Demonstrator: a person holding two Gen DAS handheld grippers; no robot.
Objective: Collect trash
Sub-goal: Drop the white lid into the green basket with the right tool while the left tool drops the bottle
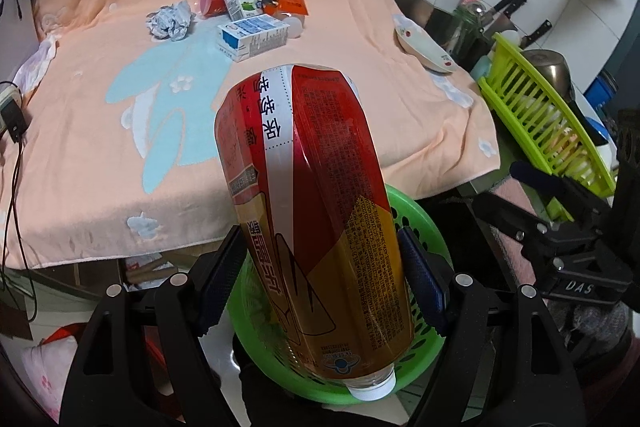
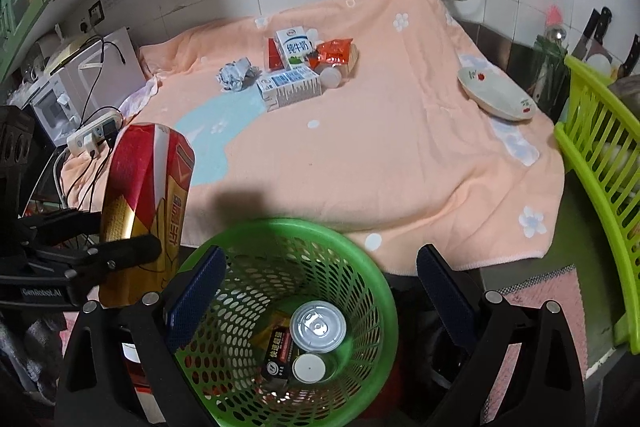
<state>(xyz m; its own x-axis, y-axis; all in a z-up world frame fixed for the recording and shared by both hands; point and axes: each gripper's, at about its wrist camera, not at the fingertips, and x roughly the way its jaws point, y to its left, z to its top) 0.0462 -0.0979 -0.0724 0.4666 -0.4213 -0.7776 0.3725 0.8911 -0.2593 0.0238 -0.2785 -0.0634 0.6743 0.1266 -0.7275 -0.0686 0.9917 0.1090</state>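
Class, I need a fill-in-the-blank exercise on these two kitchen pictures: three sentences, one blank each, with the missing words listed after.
1. The left gripper holds a red and gold ____.
2. The basket below the right gripper is coloured ____.
3. The two cartons lie on a peach ____ beside a paper ball.

Missing words: bottle; green; towel
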